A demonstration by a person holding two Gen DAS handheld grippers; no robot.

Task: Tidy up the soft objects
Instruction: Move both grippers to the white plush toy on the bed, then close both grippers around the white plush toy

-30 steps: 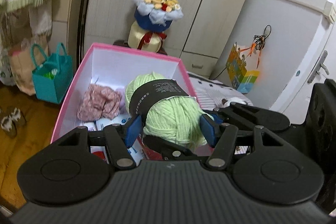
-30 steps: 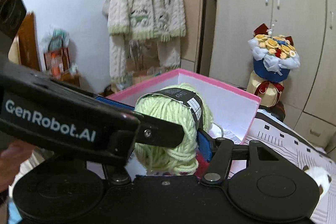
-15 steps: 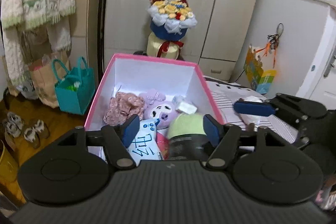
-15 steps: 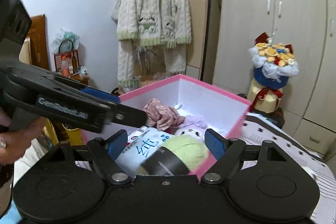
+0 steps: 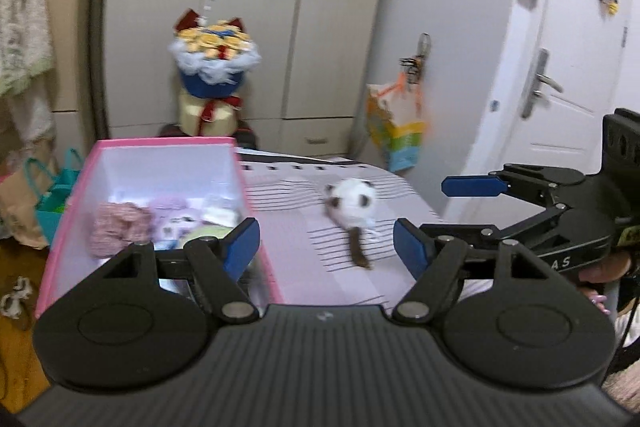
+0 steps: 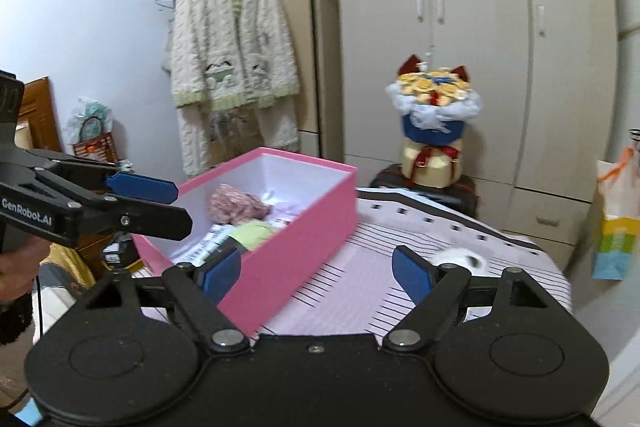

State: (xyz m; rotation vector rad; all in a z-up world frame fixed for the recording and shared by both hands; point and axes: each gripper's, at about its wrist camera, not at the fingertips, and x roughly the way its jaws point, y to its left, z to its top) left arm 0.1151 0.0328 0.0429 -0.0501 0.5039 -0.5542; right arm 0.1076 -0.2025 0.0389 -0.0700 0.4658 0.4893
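A pink box [image 5: 60,243] [image 6: 304,235] stands on the striped pink bedsheet [image 5: 320,267]. Inside lie the light-green yarn ball [image 6: 256,233] [image 5: 200,233], a pink knitted piece [image 5: 116,227] [image 6: 236,205] and a purple plush [image 5: 172,215]. A white panda plush [image 5: 352,207] [image 6: 460,259] lies on the sheet to the right of the box. My left gripper [image 5: 326,247] is open and empty, back from the box. My right gripper [image 6: 318,273] is open and empty; it also shows at the right of the left wrist view [image 5: 472,187].
A flower bouquet [image 5: 212,67] [image 6: 434,119] stands behind the bed before wardrobe doors. A teal bag [image 5: 52,195] sits on the floor to the left. A cardigan [image 6: 232,55] hangs on a rack. A colourful paper bag [image 5: 396,131] hangs near the white door.
Both grippers held the green yarn ball over the box a second ago. They let it go into the box, opened and drew back to the right.
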